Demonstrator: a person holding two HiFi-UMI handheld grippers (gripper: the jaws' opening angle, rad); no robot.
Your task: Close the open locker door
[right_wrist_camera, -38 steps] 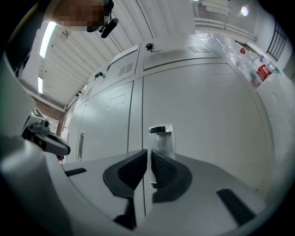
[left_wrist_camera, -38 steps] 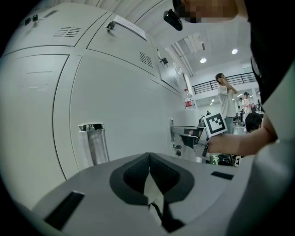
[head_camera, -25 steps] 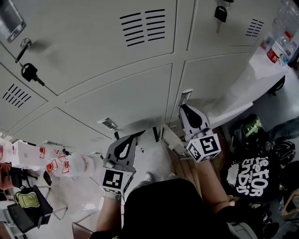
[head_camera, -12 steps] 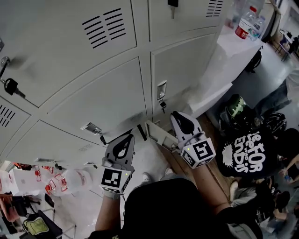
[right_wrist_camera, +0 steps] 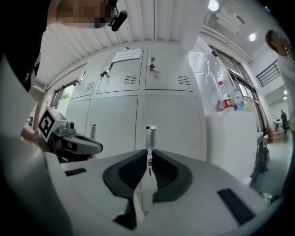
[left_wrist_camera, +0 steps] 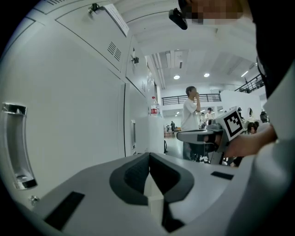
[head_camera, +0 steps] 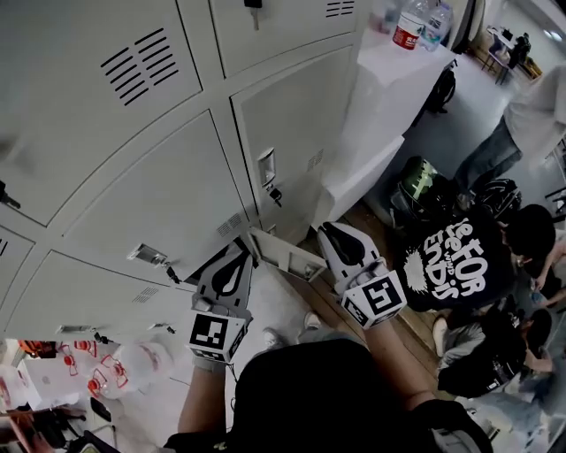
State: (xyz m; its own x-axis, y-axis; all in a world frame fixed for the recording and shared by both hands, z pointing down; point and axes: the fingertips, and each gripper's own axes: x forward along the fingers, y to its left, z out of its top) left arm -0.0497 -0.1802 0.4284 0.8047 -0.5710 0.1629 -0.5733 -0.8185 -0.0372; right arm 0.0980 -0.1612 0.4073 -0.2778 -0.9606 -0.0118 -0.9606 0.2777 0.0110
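Observation:
Grey lockers (head_camera: 150,186) fill the upper left of the head view, their doors flush. Low down between my grippers a grey panel (head_camera: 287,255) juts out from the bank; it looks like the edge of an open door. My left gripper (head_camera: 240,249) is shut and empty, its tips just left of that panel. My right gripper (head_camera: 327,230) is also shut and empty, just right of it. In the right gripper view, the right gripper (right_wrist_camera: 150,152) points at a locker handle (right_wrist_camera: 150,133). From the left gripper (left_wrist_camera: 148,154), the locker wall (left_wrist_camera: 69,115) runs along the left.
A keyed handle (head_camera: 268,168) sits on the locker above the panel. A white counter (head_camera: 389,80) with water bottles (head_camera: 409,25) stands at the right end. A person in a black T-shirt (head_camera: 451,265) sits close on the right, and another stands behind (head_camera: 522,115). Bottles (head_camera: 133,363) lie lower left.
The head view has swung right: the lockers slid up and left, and more of the room and people show at right. Both grippers stay shut near the jutting panel.

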